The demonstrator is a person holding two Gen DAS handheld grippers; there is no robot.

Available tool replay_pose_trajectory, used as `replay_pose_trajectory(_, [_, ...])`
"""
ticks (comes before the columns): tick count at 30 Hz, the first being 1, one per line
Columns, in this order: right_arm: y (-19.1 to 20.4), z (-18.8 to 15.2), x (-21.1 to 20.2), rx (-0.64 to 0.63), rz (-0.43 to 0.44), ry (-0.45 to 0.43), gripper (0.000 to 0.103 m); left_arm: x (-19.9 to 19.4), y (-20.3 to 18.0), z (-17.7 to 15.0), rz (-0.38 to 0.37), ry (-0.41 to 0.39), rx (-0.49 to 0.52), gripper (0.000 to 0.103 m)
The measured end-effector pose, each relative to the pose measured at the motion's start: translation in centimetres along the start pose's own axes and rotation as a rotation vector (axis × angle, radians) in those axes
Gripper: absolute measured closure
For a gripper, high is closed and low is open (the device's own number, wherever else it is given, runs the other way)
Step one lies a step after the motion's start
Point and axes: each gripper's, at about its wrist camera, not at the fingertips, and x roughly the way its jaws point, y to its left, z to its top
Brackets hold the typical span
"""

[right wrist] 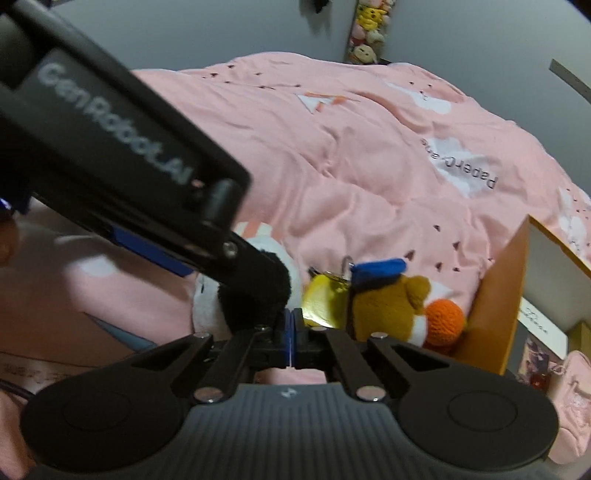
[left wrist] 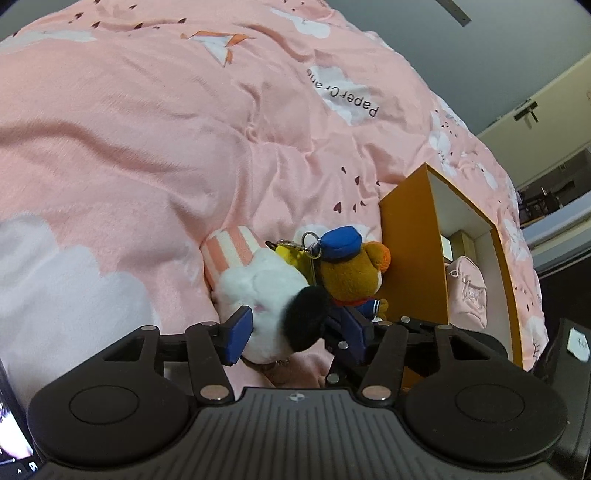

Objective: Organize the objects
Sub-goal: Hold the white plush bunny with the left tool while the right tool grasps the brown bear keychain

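A white plush (left wrist: 266, 291) with a black ear and a pink striped part lies on the pink duvet (left wrist: 147, 147). My left gripper (left wrist: 295, 330) stands open around it, blue pads on either side. Right beside it sit a brown bear plush (left wrist: 351, 273) in a blue cap and a yellow keyring toy (left wrist: 291, 254). The bear leans against an orange box (left wrist: 413, 251). In the right wrist view, my right gripper (right wrist: 293, 332) is shut with its pads together, just in front of the white plush (right wrist: 207, 299) and the bear (right wrist: 384, 299). The left gripper's body (right wrist: 129, 166) crosses that view.
The orange box (right wrist: 495, 295) is open-topped and holds a pale pink pouch (left wrist: 465, 291) and small cards. The duvet (right wrist: 369, 166) spreads wide behind the toys. A shelf of plush toys (right wrist: 369, 29) stands against the far wall.
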Motion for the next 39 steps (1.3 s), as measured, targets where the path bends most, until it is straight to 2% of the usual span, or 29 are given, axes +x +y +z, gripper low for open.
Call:
replay_pose_trajectory(6, [0.4, -0.1, -0.1, 0.022, 0.041, -0.001, 0.103, 0.9, 0.0, 0.3, 0.028, 0.029, -0.030, 0.034])
replay_pose_trajectory(14, [0.7, -0.3, 0.2, 0.038, 0.073, 0.013, 0.103, 3.3, -0.2, 0.3, 0.183, 0.061, -0.002, 0.033])
replay_pose_trajectory(18, [0.9, -0.3, 0.5, 0.045, 0.068, 0.034, 0.103, 4.2, 0.3, 0.2, 0.182, 0.072, -0.001, 0.032])
replay_pose_trajectory(20, [1.0, -0.2, 0.5, 0.043, 0.058, 0.047, 0.102, 4.3, 0.4, 0.2, 0.168, 0.073, 0.005, 0.035])
replay_pose_trajectory(25, [0.5, 0.1, -0.9, -0.009, -0.023, 0.111, 0.090, 4.1, 0.4, 0.0, 0.152, 0.064, 0.029, 0.039])
replay_pose_trajectory(27, [-0.2, 0.5, -1.4, -0.026, -0.072, 0.131, 0.080, 3.9, 0.4, -0.1, 0.147, 0.061, 0.041, 0.039])
replay_pose_trajectory(29, [-1.1, 1.2, -1.5, -0.038, -0.121, 0.148, 0.061, 3.6, 0.0, -0.2, 0.133, 0.045, 0.067, 0.041])
replay_pose_trajectory(31, [-1.7, 2.1, -0.8, -0.067, -0.158, 0.189, 0.052, 3.2, -0.5, -0.4, 0.112, 0.026, 0.113, 0.042])
replay_pose_trajectory(34, [-2.0, 2.6, 0.5, -0.142, -0.193, 0.240, 0.047, 2.8, -1.5, -0.6, 0.084, 0.002, 0.180, 0.043])
replay_pose_trajectory(39, [-3.1, 2.8, 2.7, -0.239, -0.189, 0.328, 0.042, 3.1, -2.7, -0.8, 0.064, -0.015, 0.261, 0.043])
